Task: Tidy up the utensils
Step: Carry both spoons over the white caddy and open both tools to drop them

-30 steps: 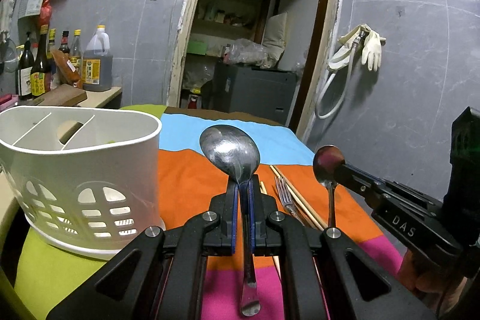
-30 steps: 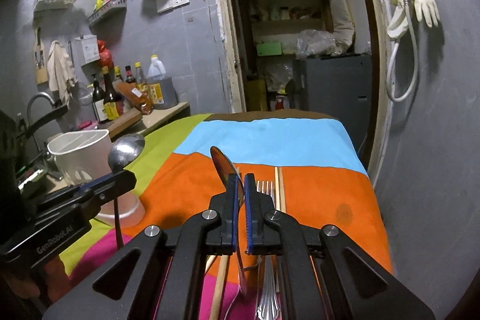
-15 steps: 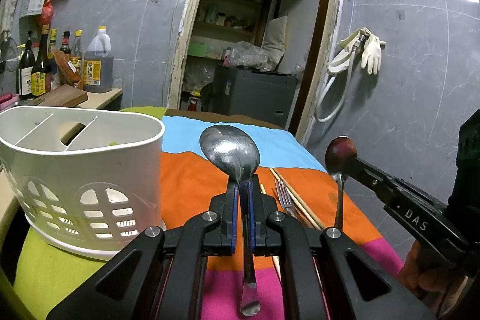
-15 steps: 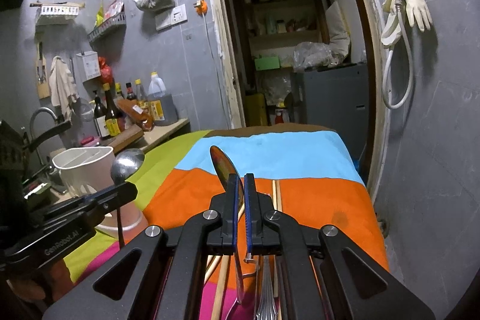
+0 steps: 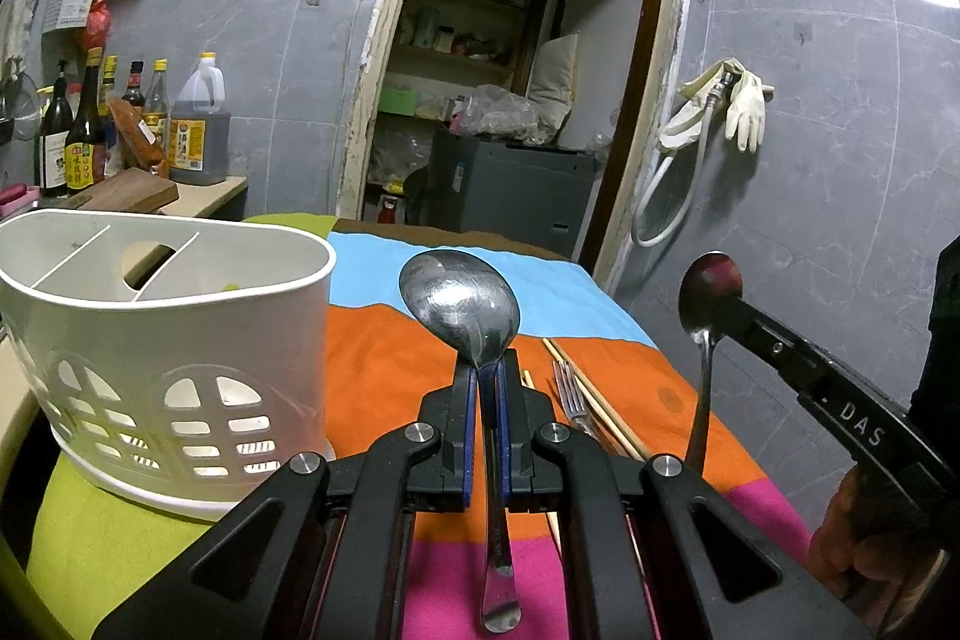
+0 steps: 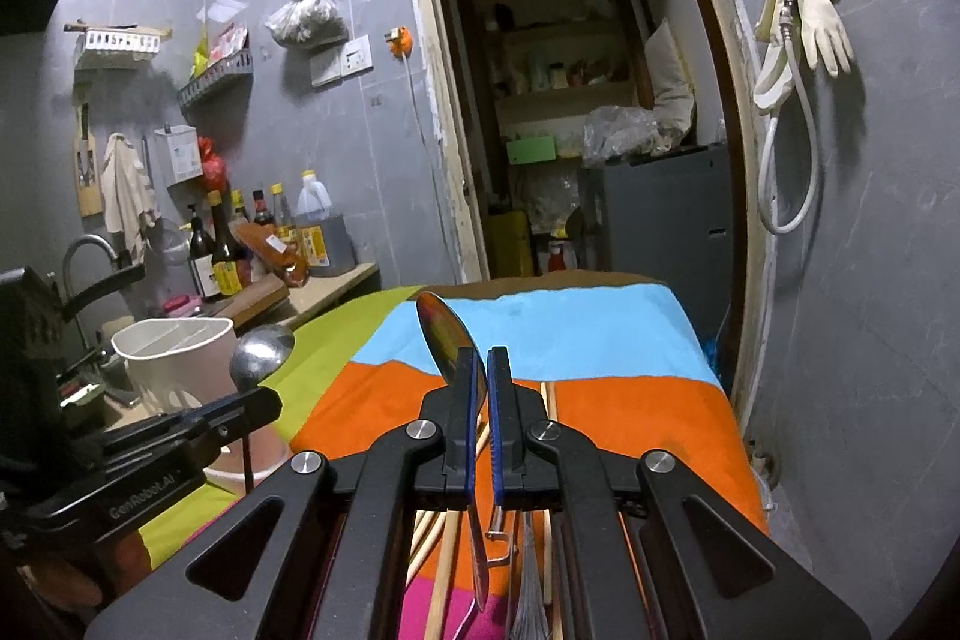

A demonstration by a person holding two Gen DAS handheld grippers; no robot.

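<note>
In the lower centre of the left wrist view, the left tool (image 5: pixel 486 400) is pressed together on the neck of a large spoon (image 5: pixel 462 307); the bowl is held upright above the fingertips and the handle hangs down below them. In the lower centre of the right wrist view, the right tool (image 6: pixel 479 400) is pinched on a second spoon (image 6: pixel 447 334), seen edge-on, with its bowl raised above the tips.

Just beyond the tools, a fork (image 5: pixel 570 400) and chopsticks (image 5: pixel 591 400) are left lying on the striped cloth (image 5: pixel 384 370) that covers the bench. At the left of the left wrist view, a white divided utensil holder (image 5: pixel 162 334) is stood on the green part of the cloth; its compartments appear empty, though the bottoms are not fully shown.

The step in hand is judged to be the carrying of both spoons toward the holder. For the next move, each spoon is to be brought over one compartment, handle downward, lowered clear of the dividers, and only then released. A tilted entry is likely to catch the rim.
</note>
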